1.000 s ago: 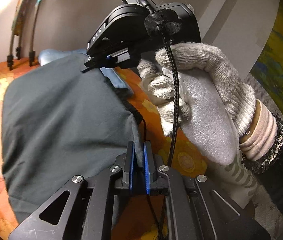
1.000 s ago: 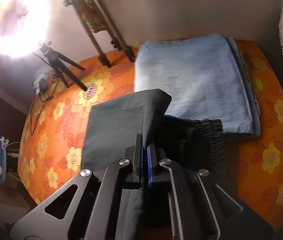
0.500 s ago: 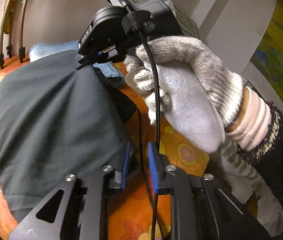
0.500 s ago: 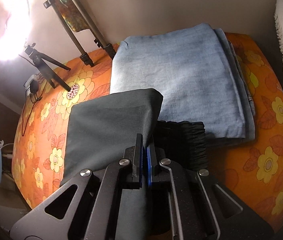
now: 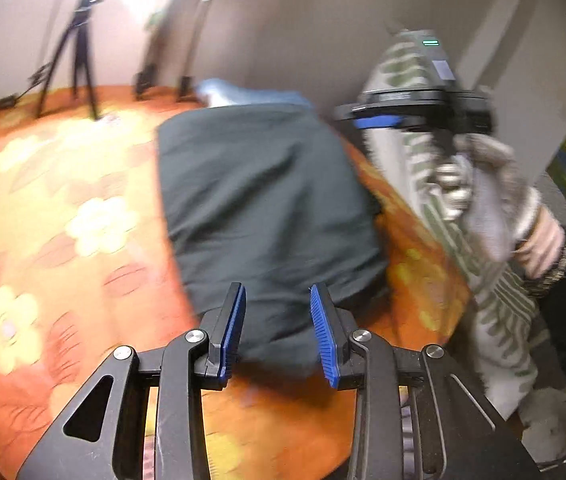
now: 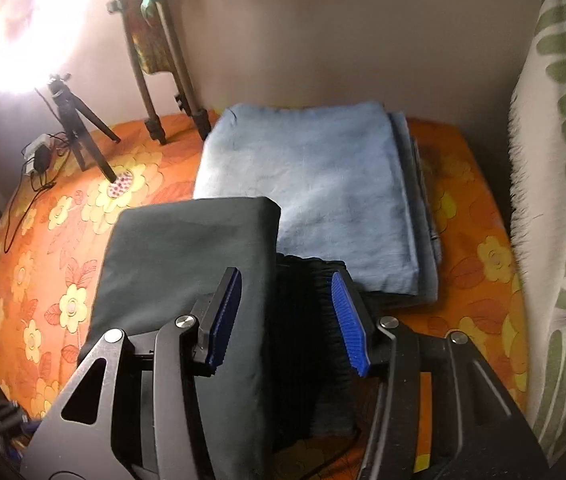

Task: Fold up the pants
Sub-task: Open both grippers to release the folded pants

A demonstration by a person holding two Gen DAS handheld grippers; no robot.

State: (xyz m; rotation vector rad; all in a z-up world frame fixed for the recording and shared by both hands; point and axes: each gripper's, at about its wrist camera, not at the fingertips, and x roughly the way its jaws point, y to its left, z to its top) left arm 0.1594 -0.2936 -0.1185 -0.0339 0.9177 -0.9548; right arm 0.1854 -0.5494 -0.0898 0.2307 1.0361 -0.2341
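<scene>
Both grippers had just opened and let go of the dark folded pants [image 6: 187, 256]: left gripper [image 5: 277, 322] and right gripper [image 6: 287, 312] fingers stood apart, empty. The pants edge seemingly touched the blue folded cloth [image 6: 315, 192]; open flowered bedsheet [image 5: 63, 240] lay to the left.

black tool [image 5: 277, 326], blue ribbed pads, silver screws; grey knit glove [image 5: 483, 196]

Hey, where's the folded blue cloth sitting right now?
In the right wrist view the folded blue cloth lies on the orange flowered bedspread by the back wall, just behind the dark green pants, which overlap its near left corner.
</scene>
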